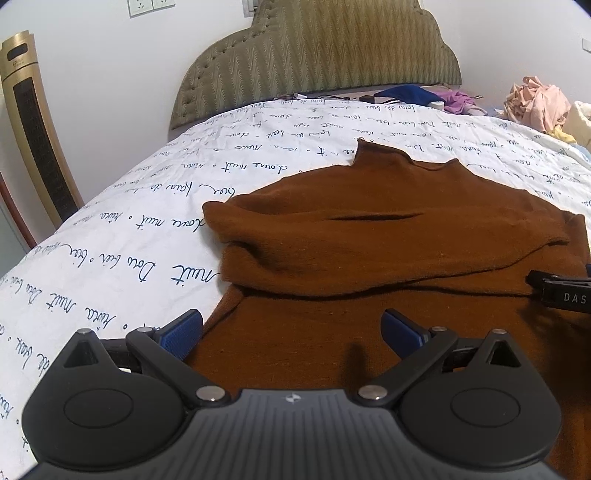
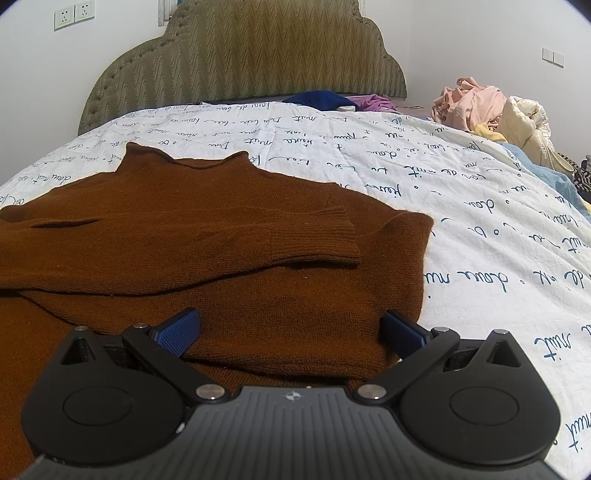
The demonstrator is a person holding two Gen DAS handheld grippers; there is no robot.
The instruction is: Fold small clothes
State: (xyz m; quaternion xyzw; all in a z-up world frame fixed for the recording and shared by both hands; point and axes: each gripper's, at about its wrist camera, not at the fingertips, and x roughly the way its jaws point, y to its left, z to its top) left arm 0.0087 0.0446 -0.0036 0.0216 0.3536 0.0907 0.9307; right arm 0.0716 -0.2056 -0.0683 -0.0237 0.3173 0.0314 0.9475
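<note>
A white bed cover (image 2: 424,173) printed with dark blue handwriting spreads across the bed. Behind it rises a scalloped olive headboard (image 2: 240,62) with a wavy stitched pattern. Against the headboard lie a dark blue garment (image 2: 317,99) and, just beside it, a purple one (image 2: 371,102). At the far right edge sits a heap of pink cloth (image 2: 472,103) next to a cream padded bundle (image 2: 524,125). Two wall sockets (image 2: 74,14) sit high on the white wall, and a gold tower appliance (image 1: 33,125) stands beside the bed.
</note>
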